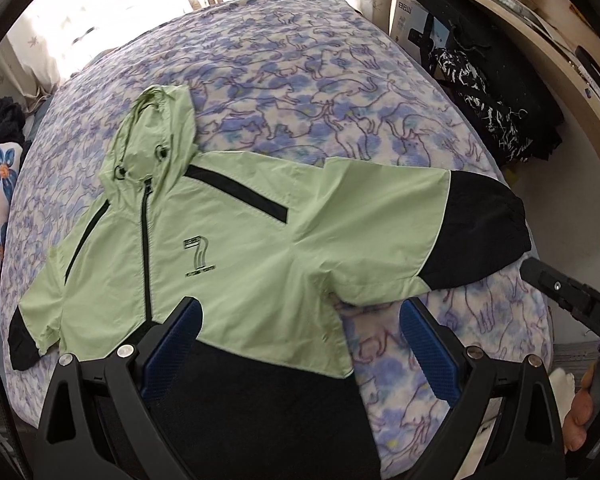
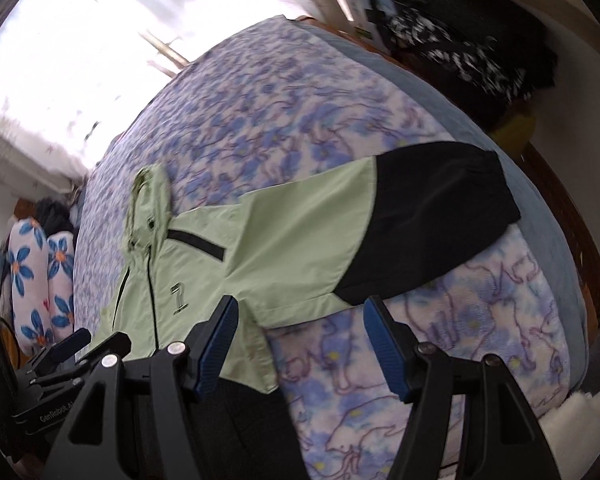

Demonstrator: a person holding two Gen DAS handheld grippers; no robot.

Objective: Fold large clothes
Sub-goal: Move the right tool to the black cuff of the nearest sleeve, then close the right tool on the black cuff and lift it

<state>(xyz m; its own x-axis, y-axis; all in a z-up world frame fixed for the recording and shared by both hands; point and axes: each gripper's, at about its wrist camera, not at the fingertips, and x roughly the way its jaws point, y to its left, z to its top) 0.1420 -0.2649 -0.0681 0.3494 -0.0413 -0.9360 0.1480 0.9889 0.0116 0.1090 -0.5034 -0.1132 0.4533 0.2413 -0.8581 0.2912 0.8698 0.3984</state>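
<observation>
Folding has not begun: jacket (image 1: pixel 236 248) lies flat on bed (image 1: pixel 300 64) with both sleeves out (zipper up), while left gripper (image 1: pixel 296 344) and right gripper (image 2: pixel 300 340) hover spread, holding nothing.

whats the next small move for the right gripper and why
Probably lower the right gripper onto the outstretched sleeve near its black cuff and close. The jacket lies flat on the bed, both grippers open and empty, sleeves unfolded.
</observation>
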